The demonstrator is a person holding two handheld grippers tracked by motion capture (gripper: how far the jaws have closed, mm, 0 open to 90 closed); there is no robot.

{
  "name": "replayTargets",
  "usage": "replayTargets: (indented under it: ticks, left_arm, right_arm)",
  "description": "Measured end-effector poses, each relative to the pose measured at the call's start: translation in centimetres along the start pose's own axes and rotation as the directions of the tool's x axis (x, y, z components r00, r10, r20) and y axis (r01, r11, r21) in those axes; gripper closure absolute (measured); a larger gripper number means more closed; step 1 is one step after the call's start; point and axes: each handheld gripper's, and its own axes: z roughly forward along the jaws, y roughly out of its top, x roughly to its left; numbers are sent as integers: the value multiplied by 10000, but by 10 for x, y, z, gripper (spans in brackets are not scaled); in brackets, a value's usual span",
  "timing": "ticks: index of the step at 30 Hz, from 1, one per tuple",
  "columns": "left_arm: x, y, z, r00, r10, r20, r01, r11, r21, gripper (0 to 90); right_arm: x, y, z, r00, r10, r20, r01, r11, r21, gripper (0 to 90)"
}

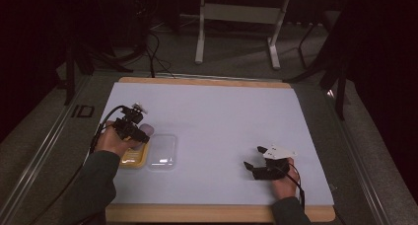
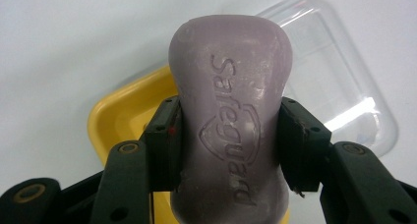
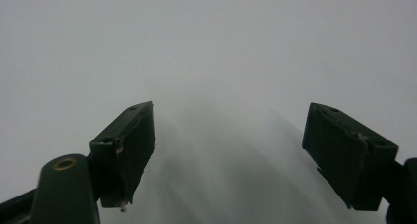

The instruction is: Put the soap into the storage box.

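Purple soap [image 2: 230,126] sits closest in the left gripper view, clamped between the left claw's [image 2: 230,145] two black pads [image 2: 164,145], which press on its narrowed waist from either side. Stamped lettering runs along the face of the bar, and its rounded end sticks out well beyond the pads, away from the hand. Under the claw and the bar lies a yellow dish [image 2: 120,118], its rim showing to the left of the left pad. Past the bar's far end and to the right of the claw lies a clear lid [image 2: 339,86], flat on the white mat [image 2: 74,42], touching or just beside the dish.

From the high view, the left claw [image 1: 140,132] hangs over the dish [image 1: 133,157], with the soap [image 1: 146,131] at its tip and the lid [image 1: 162,150] just to its right. Whether the bar touches the dish cannot be told.

Well apart, near the mat's front right part, the right claw [image 1: 254,158] is held in the person's right hand [image 1: 283,181], pointing left across the mat [image 1: 217,116]. Its pads [image 3: 130,145] stand wide apart in the right gripper view, with nothing between them but bare mat [image 3: 211,52] and its own soft shadow ahead.
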Motion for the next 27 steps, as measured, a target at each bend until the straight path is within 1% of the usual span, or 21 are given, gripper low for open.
replayTargets:
  ticks: [2, 4, 5, 10, 13, 14, 16, 21, 23, 27]
  left_arm:
    - [1, -3, 2, 9999, -157, 26, 157, 9999, 71, 498]
    - [1, -5, 3, 9996, -292, -69, 292, 9995, 78, 498]
    - [1, -5, 3, 9996, -292, -69, 292, 9995, 78, 498]
    - [6, -15, 6, 9977, -654, -162, 655, 9978, 110, 498]
    - [7, -17, 7, 9974, -706, -163, 708, 9974, 112, 498]
    - [10, -21, 10, 9961, -869, -165, 872, 9961, 158, 497]
    - [12, -23, 13, 9951, -974, -151, 978, 9949, 233, 498]
    - [12, -26, 16, 9948, -1000, -209, 1007, 9945, 302, 497]
    - [13, -27, 19, 9940, -1045, -314, 1056, 9938, 346, 497]
    - [15, -30, 22, 9931, -1138, -283, 1149, 9924, 439, 497]
  right_arm:
    - [0, 0, 0, 10000, -17, 5, 17, 10000, 0, 198]
    - [0, 0, 0, 10000, -26, 11, 26, 10000, 16, 198]
    - [0, 0, 0, 10000, -26, 11, 26, 10000, 16, 198]
    - [0, 0, 0, 10000, -43, 3, 43, 10000, 9, 198]
    - [0, 0, 0, 10000, -62, 12, 62, 10000, 17, 198]
    - [0, 0, 0, 10000, -56, 10, 56, 10000, 16, 198]
    - [0, 0, 0, 10000, -64, 17, 64, 10000, 19, 198]
    - [0, 0, 0, 10000, -52, 3, 52, 10000, 15, 198]
    - [1, 0, 0, 10000, -44, 8, 44, 10000, 11, 198]
    - [1, 0, 0, 10000, -47, 10, 47, 10000, 10, 198]
